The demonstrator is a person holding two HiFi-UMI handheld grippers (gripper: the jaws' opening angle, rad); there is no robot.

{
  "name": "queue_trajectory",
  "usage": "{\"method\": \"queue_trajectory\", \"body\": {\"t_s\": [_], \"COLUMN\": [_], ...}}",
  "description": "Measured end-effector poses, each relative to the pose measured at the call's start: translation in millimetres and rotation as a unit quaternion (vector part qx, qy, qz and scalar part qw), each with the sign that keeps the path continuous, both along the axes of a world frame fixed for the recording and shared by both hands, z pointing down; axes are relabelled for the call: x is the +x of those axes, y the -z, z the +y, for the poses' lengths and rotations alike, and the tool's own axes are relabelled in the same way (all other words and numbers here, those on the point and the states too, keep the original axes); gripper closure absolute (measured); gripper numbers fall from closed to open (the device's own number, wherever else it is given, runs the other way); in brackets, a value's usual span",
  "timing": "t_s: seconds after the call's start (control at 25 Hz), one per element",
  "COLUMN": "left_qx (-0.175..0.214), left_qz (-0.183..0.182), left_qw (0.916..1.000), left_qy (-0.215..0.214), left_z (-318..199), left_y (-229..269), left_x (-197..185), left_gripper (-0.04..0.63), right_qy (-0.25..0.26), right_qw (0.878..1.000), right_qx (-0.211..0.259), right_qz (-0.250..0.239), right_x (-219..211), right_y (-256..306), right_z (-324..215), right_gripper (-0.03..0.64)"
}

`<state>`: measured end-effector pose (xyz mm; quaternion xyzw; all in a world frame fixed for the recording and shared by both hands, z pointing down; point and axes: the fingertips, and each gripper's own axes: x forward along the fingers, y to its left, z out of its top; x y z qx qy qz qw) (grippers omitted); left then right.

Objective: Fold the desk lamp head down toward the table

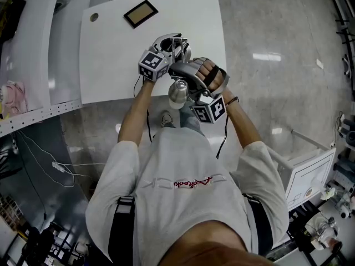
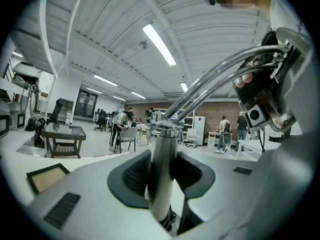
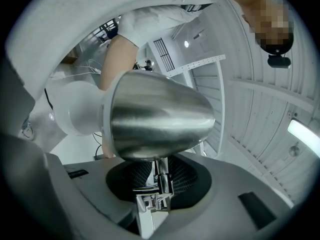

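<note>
The chrome desk lamp stands at the near edge of the white table (image 1: 111,65). Its upright post (image 2: 161,184) passes between the dark pads (image 2: 134,176) of my left gripper (image 2: 162,180), which is shut on it. From the post's top, two chrome arms (image 2: 220,74) rise rightward to my right gripper (image 2: 260,96). The silver cone-shaped lamp head (image 3: 155,116) fills the right gripper view, and its thin neck joint (image 3: 161,171) sits in my right gripper (image 3: 159,183), shut on it. From above, the left gripper (image 1: 176,47) and right gripper (image 1: 178,76) are close together over the lamp head (image 1: 177,91).
A dark-framed flat panel (image 1: 140,14) lies at the table's far side, near a round hole (image 1: 94,17). White shelving (image 1: 33,49) runs along the left, and cables (image 1: 61,168) lie on the floor. A white cabinet (image 1: 308,173) stands at right.
</note>
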<state>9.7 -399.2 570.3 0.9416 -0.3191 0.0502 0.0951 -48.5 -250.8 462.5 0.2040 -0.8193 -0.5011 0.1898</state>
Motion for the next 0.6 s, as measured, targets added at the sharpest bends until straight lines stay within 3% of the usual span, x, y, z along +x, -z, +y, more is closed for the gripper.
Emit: {"method": "queue_trajectory", "body": {"t_s": [0.28,0.6], "left_qx": [-0.003,-0.001], "left_qz": [-0.004,0.001], "left_qw": [1.0,1.0], "left_qy": [-0.005,-0.005], "left_z": [0,0], "left_y": [-1,0], "left_x": [0,0], "left_gripper": [0.459,0.459], "right_qy": [0.005,0.006], "right_qw": [1.0,1.0], "right_qx": [-0.006,0.029], "right_qz": [0.008,0.008], "right_x": [-1,-2], "right_y": [-19,-37], "right_z": [10,15], "right_gripper": [0.503,0.492]}}
